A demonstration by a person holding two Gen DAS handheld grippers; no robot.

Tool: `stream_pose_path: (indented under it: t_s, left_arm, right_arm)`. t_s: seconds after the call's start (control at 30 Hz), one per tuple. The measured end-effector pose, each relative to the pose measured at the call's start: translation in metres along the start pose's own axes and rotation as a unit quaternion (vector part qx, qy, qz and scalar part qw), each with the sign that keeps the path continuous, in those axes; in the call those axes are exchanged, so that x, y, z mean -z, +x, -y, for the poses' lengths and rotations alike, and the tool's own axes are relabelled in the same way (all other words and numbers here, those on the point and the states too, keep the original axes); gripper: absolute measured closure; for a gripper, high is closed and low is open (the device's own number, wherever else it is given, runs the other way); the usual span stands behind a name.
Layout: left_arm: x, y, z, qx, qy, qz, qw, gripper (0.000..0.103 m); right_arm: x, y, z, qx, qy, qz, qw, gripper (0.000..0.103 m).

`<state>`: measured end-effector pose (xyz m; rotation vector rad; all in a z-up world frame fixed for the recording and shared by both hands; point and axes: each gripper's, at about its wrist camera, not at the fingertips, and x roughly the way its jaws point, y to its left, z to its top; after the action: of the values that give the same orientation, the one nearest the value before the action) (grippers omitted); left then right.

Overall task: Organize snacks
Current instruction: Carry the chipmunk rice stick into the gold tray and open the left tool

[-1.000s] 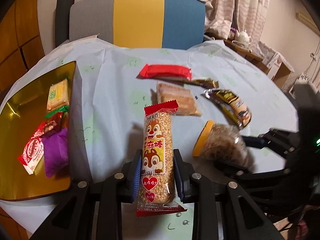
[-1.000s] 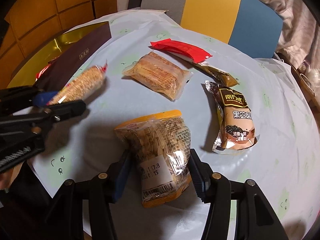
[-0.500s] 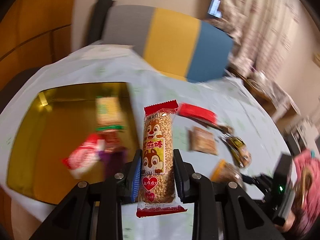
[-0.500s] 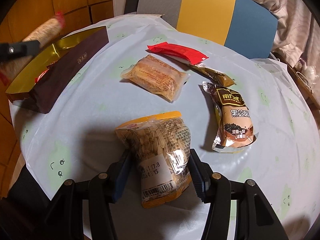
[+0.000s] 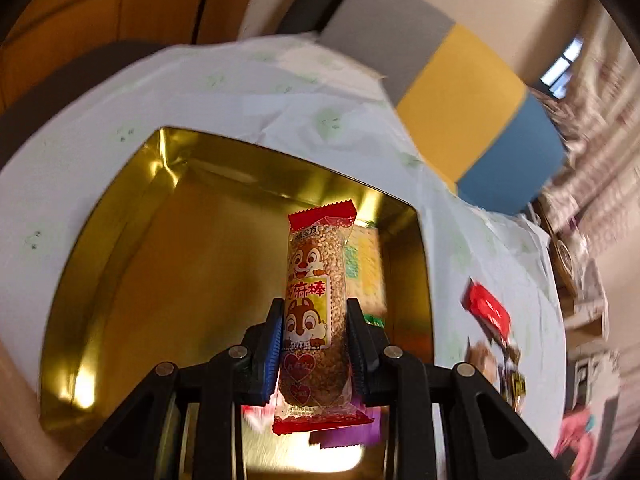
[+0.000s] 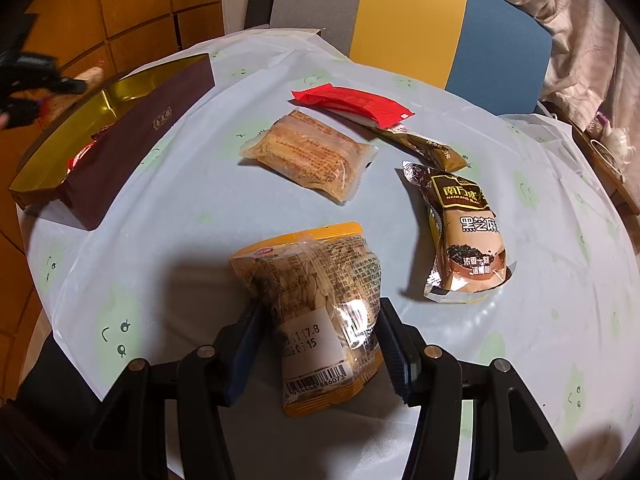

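My left gripper (image 5: 314, 320) is shut on a squirrel-print sesame stick (image 5: 316, 312) with red ends and holds it above the gold tray (image 5: 160, 240). A yellow-green packet (image 5: 366, 268) lies in the tray behind the stick. My right gripper (image 6: 316, 320) is shut on a clear, yellow-edged snack bag (image 6: 316, 300) just above the tablecloth. The tray (image 6: 132, 84) shows at the far left of the right wrist view, with the left gripper (image 6: 28, 80) over it.
On the light tablecloth (image 6: 180, 216) lie a red wrapper (image 6: 352, 102), a clear pastry pack (image 6: 308, 154), a small brown sachet (image 6: 424, 146) and a brown sesame pack (image 6: 466, 236). A grey, yellow and blue chair (image 6: 404, 12) stands behind the table.
My left gripper has swung left with the sesame stick, from over the tablecloth to over the gold tray. My right gripper has barely moved with the snack bag.
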<state>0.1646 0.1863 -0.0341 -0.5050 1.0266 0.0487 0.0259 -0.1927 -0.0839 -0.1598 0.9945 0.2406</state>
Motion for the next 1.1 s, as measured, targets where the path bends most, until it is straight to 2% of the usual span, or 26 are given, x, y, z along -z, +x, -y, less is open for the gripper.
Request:
stream_pose_path:
  t_s: [0.07,0.23,0.37,0.43,0.53,0.7,0.8,1.1]
  left_arm:
    - [-0.011,0.016,-0.001,-0.001,-0.008,-0.016,0.9998,0.074]
    - [-0.024,0.049,-0.002,-0.034,-0.018,-0.029,0.9989,0.073]
    - [-0.028,0.061,-0.005,-0.03,-0.022,-0.038,0.9986,0.068]
    - [-0.026,0.049,-0.005,-0.032,-0.02,-0.014,0.9992,0.068]
    - [-0.014,0.025,-0.001,-0.054,-0.001,0.01,0.9985,0.068]
    - [0.022,-0.013,0.017,-0.069,0.056,0.046,0.995,0.068]
    - [0.042,-0.03,0.024,-0.065,0.076,0.057,0.9934,0.068]
    - [0.087,-0.072,0.043,-0.082,0.136,0.11,0.9811,0.068]
  right_arm:
    - [0.0,0.0,0.0,0.0,0.0,-0.001,1.0,0.046]
    - [-0.001,0.001,0.0,0.001,-0.002,-0.005,1.0,0.046]
    - [-0.001,0.001,0.0,0.001,0.0,-0.006,1.0,0.046]
    - [-0.002,0.002,0.0,0.001,0.001,-0.007,1.0,0.046]
    - [-0.002,0.002,0.001,0.0,0.001,-0.005,1.0,0.046]
    - [0.001,0.001,0.001,0.0,0.005,0.003,1.0,0.046]
    - [0.002,0.0,0.001,0.001,0.004,0.003,1.0,0.046]
    - [0.003,-0.002,0.0,0.004,0.007,0.006,1.0,0.046]
